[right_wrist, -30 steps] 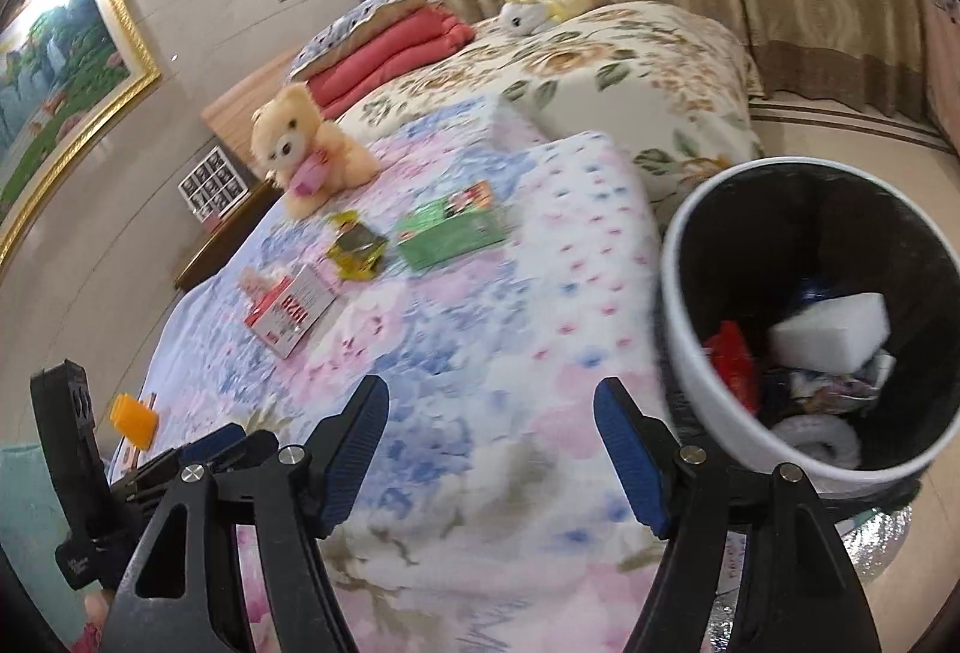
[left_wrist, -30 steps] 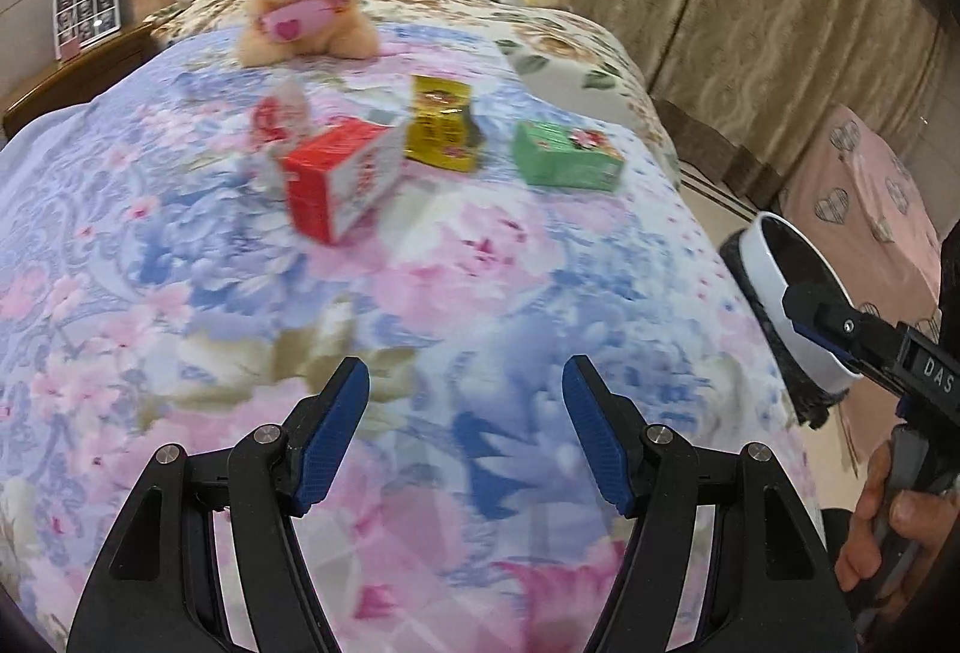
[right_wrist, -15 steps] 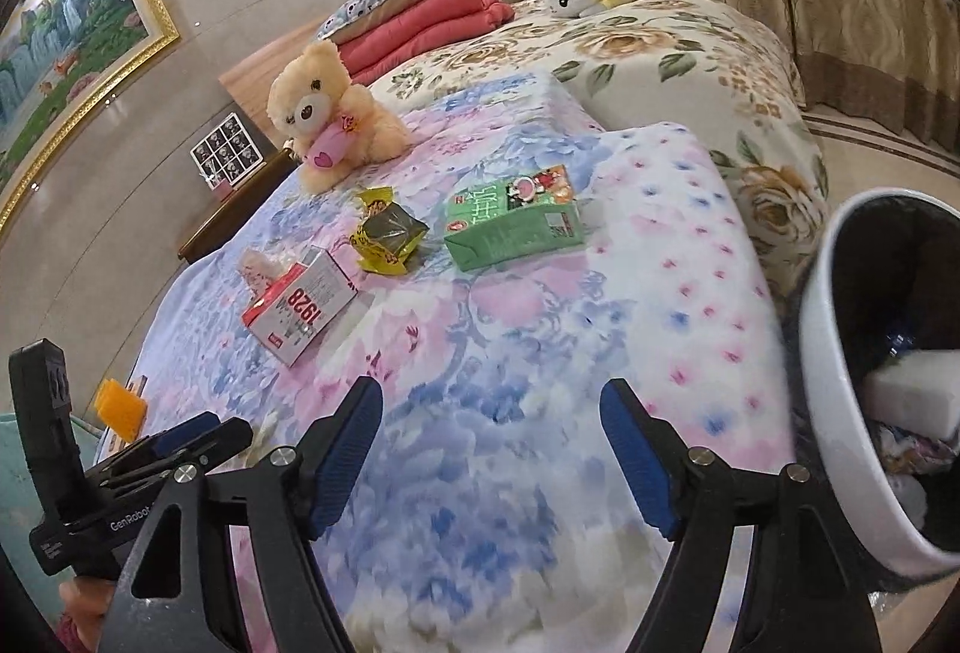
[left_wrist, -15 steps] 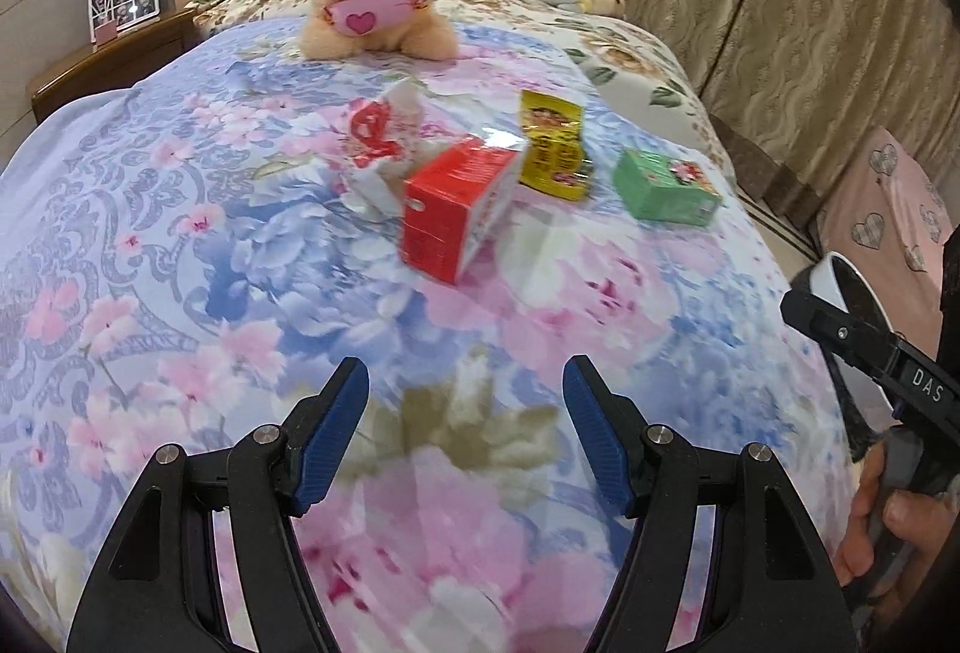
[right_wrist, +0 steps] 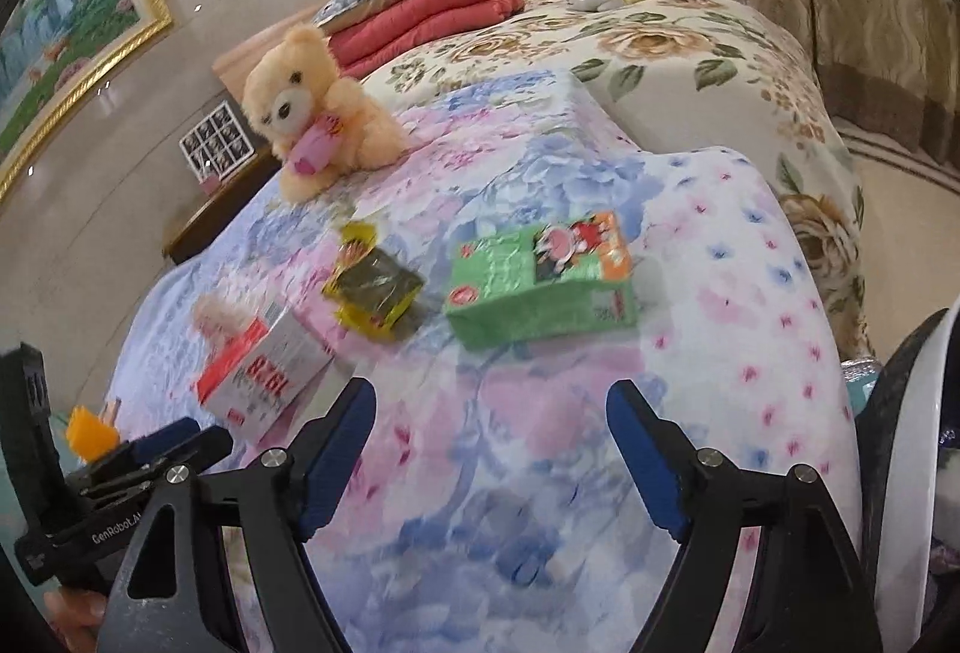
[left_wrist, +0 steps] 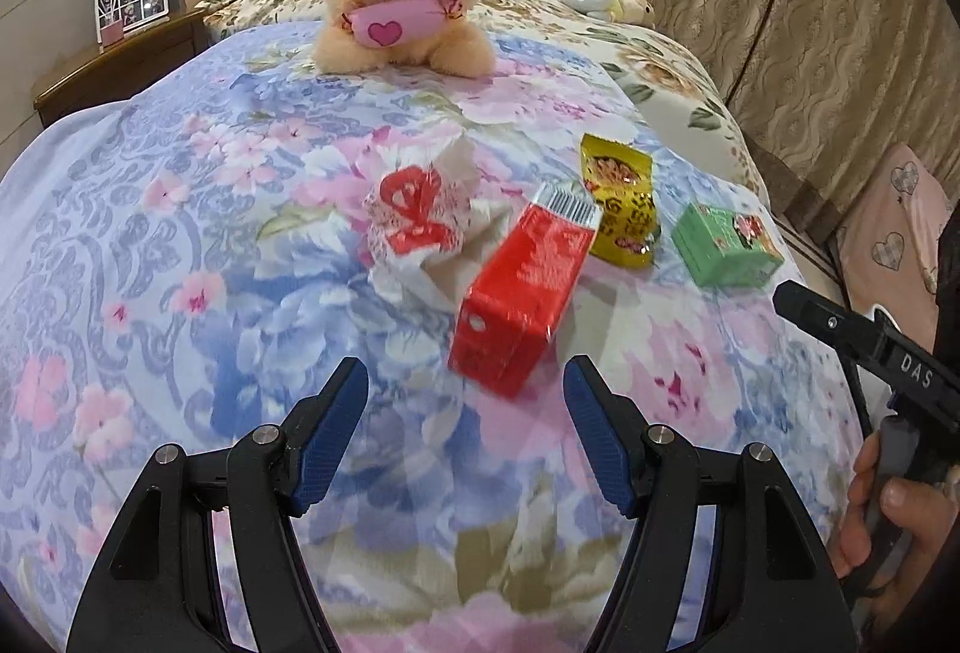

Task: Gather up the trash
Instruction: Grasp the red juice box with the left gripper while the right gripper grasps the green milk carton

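Our left gripper and right gripper both gape wide, empty. The red box sits mid-frame just above the left fingertips, touching the crumpled wrapper; we risk pinching quilt or nudging it away.

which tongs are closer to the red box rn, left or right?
Left. The left tongs hang open just short of the red box, which lines up with their gap. The right tongs are also open, with the box off to their left and the green box ahead.
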